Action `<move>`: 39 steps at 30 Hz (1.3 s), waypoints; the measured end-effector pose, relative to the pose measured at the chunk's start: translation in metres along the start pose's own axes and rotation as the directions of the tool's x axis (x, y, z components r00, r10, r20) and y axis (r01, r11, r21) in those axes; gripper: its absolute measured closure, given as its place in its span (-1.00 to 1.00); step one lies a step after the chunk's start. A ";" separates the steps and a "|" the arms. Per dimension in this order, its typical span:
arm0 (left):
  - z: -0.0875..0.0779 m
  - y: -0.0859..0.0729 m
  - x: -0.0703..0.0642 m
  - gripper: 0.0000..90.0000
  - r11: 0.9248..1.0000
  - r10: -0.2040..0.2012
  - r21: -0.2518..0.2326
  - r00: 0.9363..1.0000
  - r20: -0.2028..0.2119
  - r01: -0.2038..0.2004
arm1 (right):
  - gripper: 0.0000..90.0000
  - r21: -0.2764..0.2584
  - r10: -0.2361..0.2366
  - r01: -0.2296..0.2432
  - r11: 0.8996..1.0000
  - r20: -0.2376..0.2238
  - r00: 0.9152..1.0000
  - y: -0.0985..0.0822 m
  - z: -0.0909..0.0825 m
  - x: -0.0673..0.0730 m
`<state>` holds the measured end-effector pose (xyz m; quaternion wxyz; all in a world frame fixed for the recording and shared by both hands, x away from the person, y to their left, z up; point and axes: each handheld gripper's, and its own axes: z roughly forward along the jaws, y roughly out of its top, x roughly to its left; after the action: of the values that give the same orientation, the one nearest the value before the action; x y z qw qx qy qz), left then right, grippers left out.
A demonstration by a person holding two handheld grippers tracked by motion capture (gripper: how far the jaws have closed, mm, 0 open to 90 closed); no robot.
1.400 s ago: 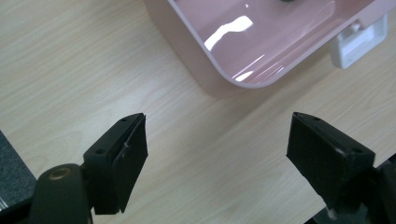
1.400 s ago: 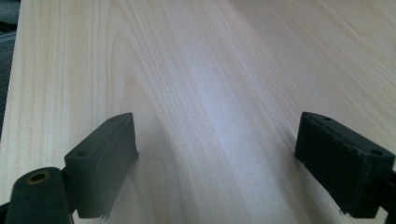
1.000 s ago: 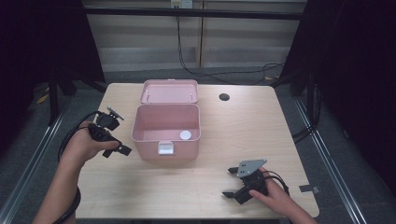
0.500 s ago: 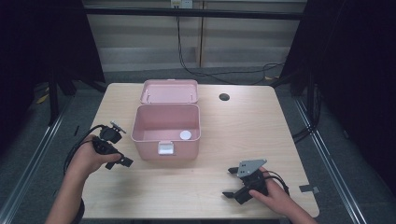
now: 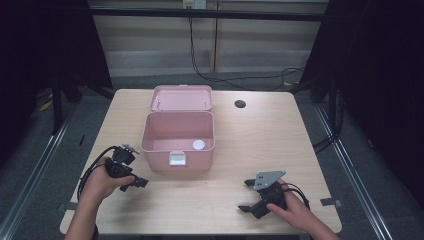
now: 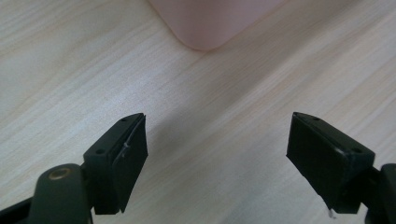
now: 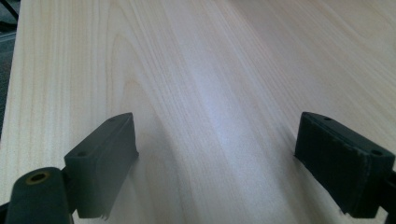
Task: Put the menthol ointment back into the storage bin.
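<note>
Likely light, stiff, slick plastic: open pink box (image 5: 178, 142) mid-frame, best pinched at wall rim; left gripper (image 5: 131, 176) and right gripper (image 5: 248, 196) both spread, empty.

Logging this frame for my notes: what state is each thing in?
Pink box: open, lid folded back, upright.
White disc: lying flat inside the box.
Left tongs: open, holding nothing, above bare table.
Right tongs: open, holding nothing.
</note>
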<state>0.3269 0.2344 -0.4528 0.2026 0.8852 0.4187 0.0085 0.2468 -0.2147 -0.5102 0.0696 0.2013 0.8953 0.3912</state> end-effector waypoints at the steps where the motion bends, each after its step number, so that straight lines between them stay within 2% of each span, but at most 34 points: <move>1: 0.002 -0.002 0.000 -0.55 1.000 0.002 -0.009 1.000 -0.002 -0.002 | -0.73 -0.001 0.001 -0.001 1.000 0.000 1.000 0.000 0.000 0.000; 5: 0.010 -0.010 -0.001 -0.55 0.999 0.023 -0.041 0.999 -0.037 -0.024 | -0.73 -0.001 0.001 -0.001 1.000 0.000 1.000 0.000 0.000 0.000; 12: 0.023 -0.021 -0.002 -0.54 0.994 0.072 -0.083 0.996 -0.060 -0.077 | -0.73 -0.001 0.000 0.000 1.000 0.000 1.000 0.000 0.000 0.000; 16: 0.025 -0.024 -0.003 -0.57 0.989 0.097 -0.104 0.991 -0.092 -0.106 | -0.73 -0.001 0.001 -0.001 1.000 0.000 1.000 0.000 0.000 0.000; 18: 0.027 -0.025 -0.003 -0.67 0.984 0.115 -0.125 0.990 -0.084 -0.125 | -0.73 -0.001 0.000 0.000 1.000 0.000 1.000 0.000 0.000 0.000; 22: 0.030 -0.028 -0.003 -0.70 0.978 0.100 -0.174 0.990 -0.097 -0.116 | -0.73 0.001 0.001 -0.001 1.000 0.001 1.000 0.000 0.000 0.000; 26: 0.036 -0.033 -0.003 -0.86 0.966 0.094 -0.232 0.990 -0.104 -0.116 | -0.73 0.001 0.001 -0.001 1.000 0.001 1.000 0.000 0.000 0.000; 28: 0.038 -0.034 -0.002 -0.95 0.962 0.102 -0.245 0.990 -0.101 -0.124 | -0.73 0.001 0.000 0.000 1.000 0.001 1.000 0.000 0.000 0.000; 31: 0.041 -0.038 0.000 -1.00 0.945 0.095 -0.305 0.990 -0.102 -0.122 | -0.73 0.000 0.000 0.000 1.000 0.000 1.000 0.000 0.000 0.000; 33: 0.041 -0.040 0.002 -1.00 0.937 0.108 -0.320 0.988 -0.106 -0.137 | -0.73 0.001 0.000 0.000 1.000 0.001 1.000 0.000 0.000 0.000; 35: 0.043 -0.044 0.004 -1.00 0.921 0.115 -0.361 0.988 -0.104 -0.146 | -0.73 0.001 0.001 -0.001 1.000 0.001 1.000 0.000 0.000 0.000; 39: 0.043 -0.044 0.004 -1.00 0.920 0.114 -0.366 0.988 -0.100 -0.143 | -0.73 0.000 0.000 0.000 1.000 0.000 1.000 0.000 0.000 0.000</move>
<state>0.3048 0.2474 -0.5096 0.3493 0.8553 0.3580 0.1351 0.2468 -0.2147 -0.5102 0.0698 0.2013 0.8953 0.3911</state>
